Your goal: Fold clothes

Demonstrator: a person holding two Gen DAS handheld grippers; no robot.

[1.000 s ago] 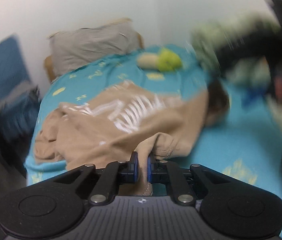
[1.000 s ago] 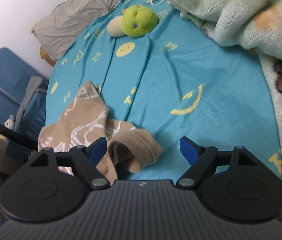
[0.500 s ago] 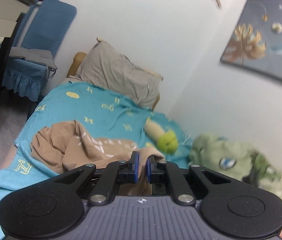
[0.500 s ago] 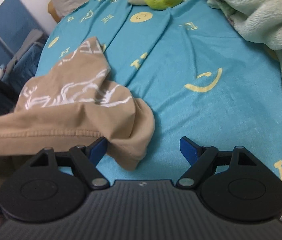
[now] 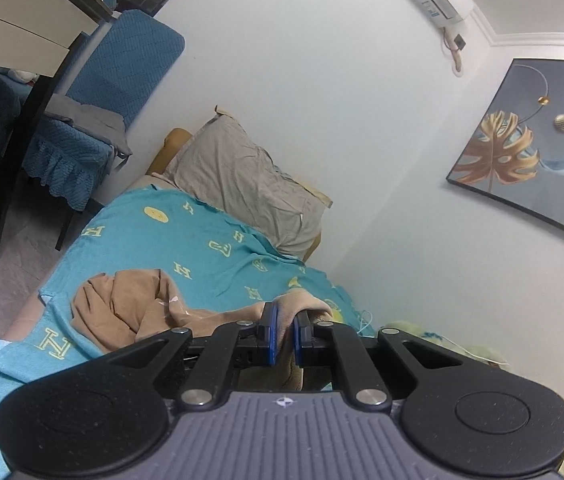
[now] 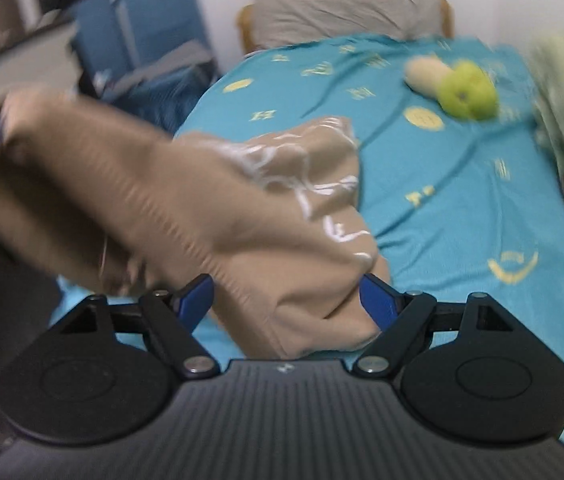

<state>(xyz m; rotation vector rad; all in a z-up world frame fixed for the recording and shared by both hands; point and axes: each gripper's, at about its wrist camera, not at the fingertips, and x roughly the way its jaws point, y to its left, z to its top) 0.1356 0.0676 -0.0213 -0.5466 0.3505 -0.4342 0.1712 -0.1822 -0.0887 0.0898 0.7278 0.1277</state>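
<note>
Left wrist view: the bed runs away from the camera under a turquoise sheet (image 5: 202,240) with yellow letters, its near and left edges dropping to the floor. A grey pillow (image 5: 242,184) leans against the white wall at the head. To the left a dark table leg (image 5: 14,152) and a chair with a blue cover (image 5: 122,76) stand close beside the bed. A framed leaf picture (image 5: 522,152) hangs on the right wall. The tan garment (image 5: 130,308) lies bunched near the sheet's left edge, and one strip of it rises to the left gripper (image 5: 284,336). The blue pads are nearly together, clamped on a fold of that cloth.

Right wrist view, blurred: open sheet (image 6: 462,200) spreads to the right and ahead, bounded on the far right by a pale green blanket (image 6: 562,120). A green plush toy (image 6: 466,92) lies near the head, with the pillow (image 6: 342,0) beyond. The tan garment (image 6: 202,216), with white print, hangs lifted from the upper left down into the right gripper (image 6: 286,304). Its jaws stand wide apart, and the cloth's lower end sits between them, close against the right pad; whether it touches the left pad I cannot tell.
</note>
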